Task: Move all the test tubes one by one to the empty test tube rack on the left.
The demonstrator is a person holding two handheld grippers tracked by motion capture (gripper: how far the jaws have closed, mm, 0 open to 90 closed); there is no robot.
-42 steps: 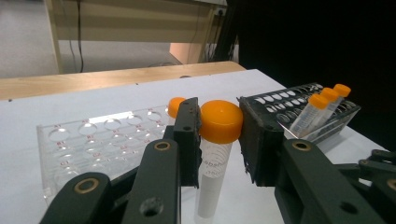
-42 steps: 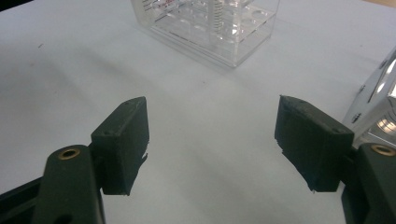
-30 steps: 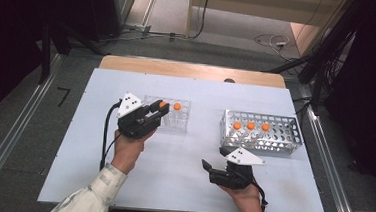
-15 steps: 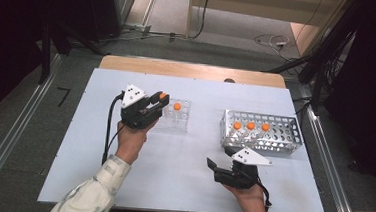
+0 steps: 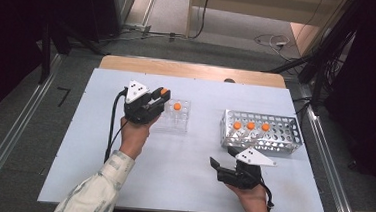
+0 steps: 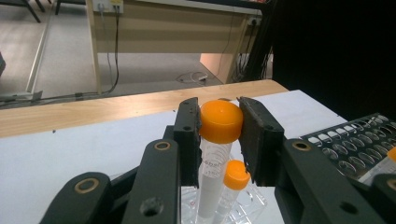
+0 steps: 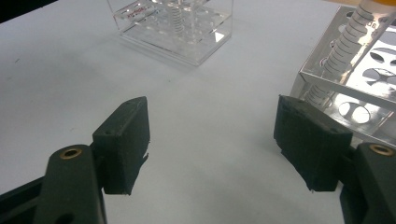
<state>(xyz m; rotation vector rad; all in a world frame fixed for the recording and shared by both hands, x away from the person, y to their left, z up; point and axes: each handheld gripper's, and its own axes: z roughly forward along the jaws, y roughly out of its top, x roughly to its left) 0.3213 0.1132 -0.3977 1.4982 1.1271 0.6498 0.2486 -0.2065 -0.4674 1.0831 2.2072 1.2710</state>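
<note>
The left tool [image 6: 219, 128], clamped on an orange-capped tube [image 6: 219, 122], has drawn nearer the clear rack [image 5: 175, 116], likely lifting it out, while the right tool [image 7: 219, 144] waits open.

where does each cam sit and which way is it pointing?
High view: above the person's side, looking forward and down on the table; both forearms, left gripper, right gripper.
Left gripper view: along shut jaws clamping an orange-capped tube.
Right gripper view: along open jaws, facing the clear rack.
Shared: clear rack, metal rack.
</note>
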